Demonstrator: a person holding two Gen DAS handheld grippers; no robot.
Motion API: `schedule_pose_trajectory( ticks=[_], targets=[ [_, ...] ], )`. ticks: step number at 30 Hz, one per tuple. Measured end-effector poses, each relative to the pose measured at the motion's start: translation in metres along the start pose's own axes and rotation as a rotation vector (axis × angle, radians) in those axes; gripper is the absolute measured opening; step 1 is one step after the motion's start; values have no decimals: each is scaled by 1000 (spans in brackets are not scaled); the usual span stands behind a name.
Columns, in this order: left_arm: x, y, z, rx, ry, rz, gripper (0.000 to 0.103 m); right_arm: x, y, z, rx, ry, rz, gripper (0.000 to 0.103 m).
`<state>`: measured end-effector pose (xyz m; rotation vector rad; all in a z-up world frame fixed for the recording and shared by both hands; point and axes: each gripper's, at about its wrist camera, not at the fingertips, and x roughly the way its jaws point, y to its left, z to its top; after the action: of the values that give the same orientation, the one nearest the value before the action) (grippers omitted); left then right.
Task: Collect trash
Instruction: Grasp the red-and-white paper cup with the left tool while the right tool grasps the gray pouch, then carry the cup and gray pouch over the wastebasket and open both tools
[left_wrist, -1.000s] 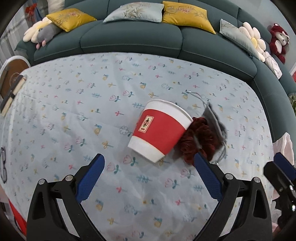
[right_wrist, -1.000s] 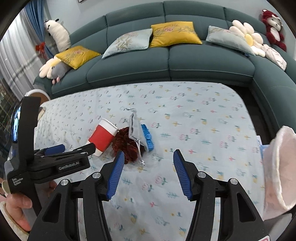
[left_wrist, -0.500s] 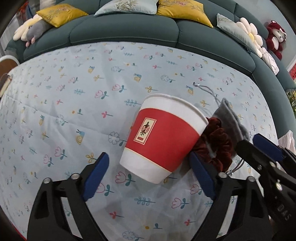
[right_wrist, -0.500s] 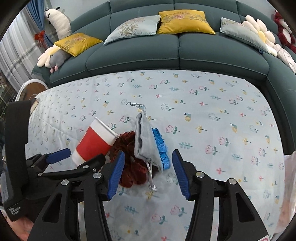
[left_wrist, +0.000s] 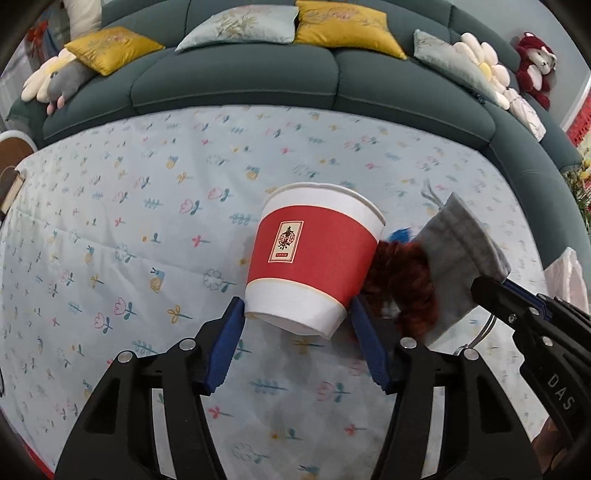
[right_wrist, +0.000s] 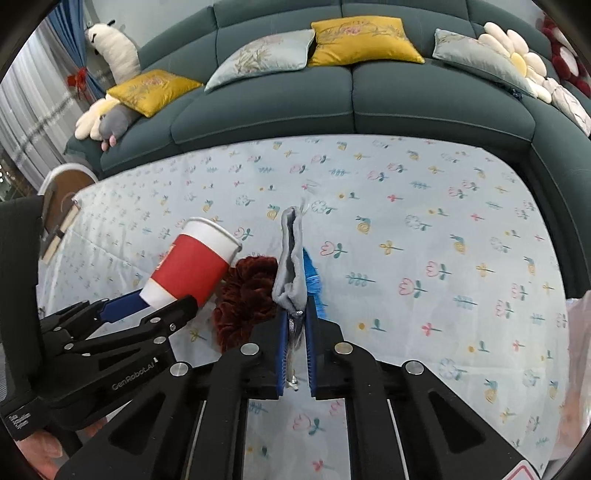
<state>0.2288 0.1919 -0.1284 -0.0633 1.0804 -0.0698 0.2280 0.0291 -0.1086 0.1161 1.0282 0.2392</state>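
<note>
Left gripper (left_wrist: 297, 326) is closing around the base of the red paper cup (left_wrist: 314, 258), which lies tipped on the flowered worktop (left_wrist: 147, 221), rim pointing to twelve o'clock; the blue fingers (left_wrist: 225, 345) sit at either side of the white bottom band, about touching it. That cup looks light and thin-walled, so it likely crushes under a hard squeeze; the stiffer bottom ring is the sensible place to hold. At the cup's three o'clock, the right gripper (right_wrist: 295, 325) is closing, clenched on the lower end of the grey pouch (right_wrist: 291, 258), soft and floppy, its cord trailing. A dark red scrunchie (right_wrist: 245, 295) lies between cup and pouch, something blue (right_wrist: 314, 280) just behind.
</note>
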Motion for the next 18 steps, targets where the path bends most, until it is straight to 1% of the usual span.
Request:
schedule_pose_trajectory(
  ticks=[4, 8, 14, 18],
  targets=[
    [-25, -17, 1, 12, -32, -30, 57, -29, -11, -1, 16, -46, -8, 8],
    [-50, -42, 1, 32, -63, -63, 57, -69, -28, 0, 45, -112, -13, 8],
    [-83, -101, 1, 91, -97, -121, 57, -131, -61, 1, 83, -205, -36, 8],
    [-104, -152, -2, 155, -121, -160, 57, -171, -91, -3, 114, -261, -63, 8]
  ],
)
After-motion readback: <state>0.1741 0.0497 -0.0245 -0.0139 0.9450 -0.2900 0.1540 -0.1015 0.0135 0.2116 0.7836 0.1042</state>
